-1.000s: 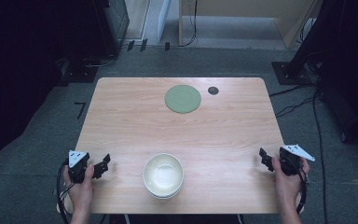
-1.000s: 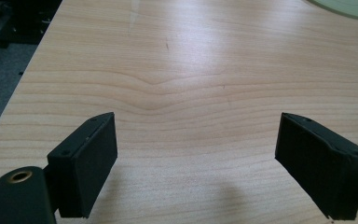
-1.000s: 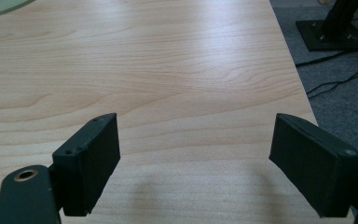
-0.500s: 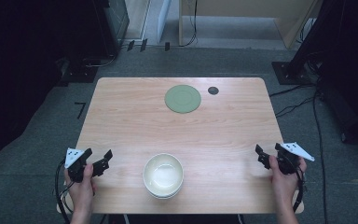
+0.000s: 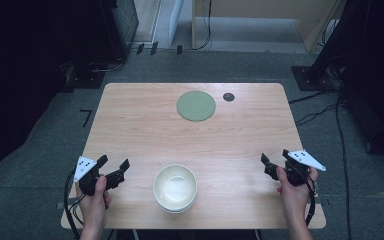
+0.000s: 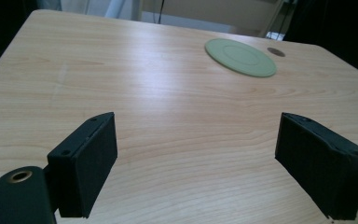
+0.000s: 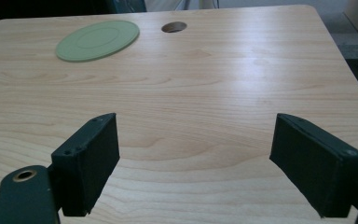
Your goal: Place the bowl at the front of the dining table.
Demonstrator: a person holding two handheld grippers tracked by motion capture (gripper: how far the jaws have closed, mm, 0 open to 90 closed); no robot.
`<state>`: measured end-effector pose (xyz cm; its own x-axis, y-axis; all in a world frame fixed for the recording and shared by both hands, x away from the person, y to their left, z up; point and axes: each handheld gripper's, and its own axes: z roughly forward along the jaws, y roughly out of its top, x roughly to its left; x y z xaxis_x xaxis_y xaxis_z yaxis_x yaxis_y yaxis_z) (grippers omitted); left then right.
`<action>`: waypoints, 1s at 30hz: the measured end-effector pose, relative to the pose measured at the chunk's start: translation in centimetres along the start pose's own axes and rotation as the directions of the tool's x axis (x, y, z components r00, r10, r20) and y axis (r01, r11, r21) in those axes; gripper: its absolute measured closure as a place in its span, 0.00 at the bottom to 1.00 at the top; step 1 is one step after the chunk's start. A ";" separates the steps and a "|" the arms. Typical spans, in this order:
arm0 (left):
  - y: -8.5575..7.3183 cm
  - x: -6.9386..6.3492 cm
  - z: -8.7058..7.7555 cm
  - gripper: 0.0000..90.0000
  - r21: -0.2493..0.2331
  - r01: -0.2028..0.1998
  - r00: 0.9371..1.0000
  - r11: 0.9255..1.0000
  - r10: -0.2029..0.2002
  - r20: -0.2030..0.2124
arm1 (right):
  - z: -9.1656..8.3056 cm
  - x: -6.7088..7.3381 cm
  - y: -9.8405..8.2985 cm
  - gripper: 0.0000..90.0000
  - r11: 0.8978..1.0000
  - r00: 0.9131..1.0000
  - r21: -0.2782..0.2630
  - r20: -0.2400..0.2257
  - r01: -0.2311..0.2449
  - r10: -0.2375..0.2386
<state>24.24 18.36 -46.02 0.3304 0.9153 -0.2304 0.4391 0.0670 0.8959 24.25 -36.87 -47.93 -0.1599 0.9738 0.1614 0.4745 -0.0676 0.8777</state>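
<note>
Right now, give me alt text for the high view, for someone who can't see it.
A cream bowl sits at the near edge of a wooden table, between the open left tongs and open right tongs, each held in one hand. A flat green disc lies at the far side.

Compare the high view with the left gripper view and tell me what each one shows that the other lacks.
High view alone: the cream bowls stacked at the near table edge, the person's hands, the right claw and the grey floor. Left gripper view alone: a close look along the left claw, its black jaws wide apart over bare wood. Shared: the wooden table, the green plate and the round hole beside it.
</note>
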 end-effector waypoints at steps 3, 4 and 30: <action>0.1 -0.5 -0.1 0.14 -0.004 -0.009 1.000 1.000 0.009 0.012 | -0.1 0.6 0.2 0.17 1.000 1.000 -0.004 -0.013 0.004 -0.004; 0.2 -0.7 0.0 0.14 -0.005 -0.011 1.000 1.000 0.011 0.018 | -0.1 0.8 0.3 0.17 1.000 1.000 -0.005 -0.017 0.004 -0.004; 1.1 -4.9 -0.7 0.14 -0.028 -0.042 0.987 0.999 0.046 0.156 | -0.8 6.2 1.9 0.15 0.999 0.981 -0.043 -0.190 0.025 -0.033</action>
<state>22.59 14.24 -43.62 0.4765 0.8442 -0.2454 0.4012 0.0396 0.9151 23.48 -31.15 -44.92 -0.3365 0.9168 0.2152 0.4324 -0.0526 0.9002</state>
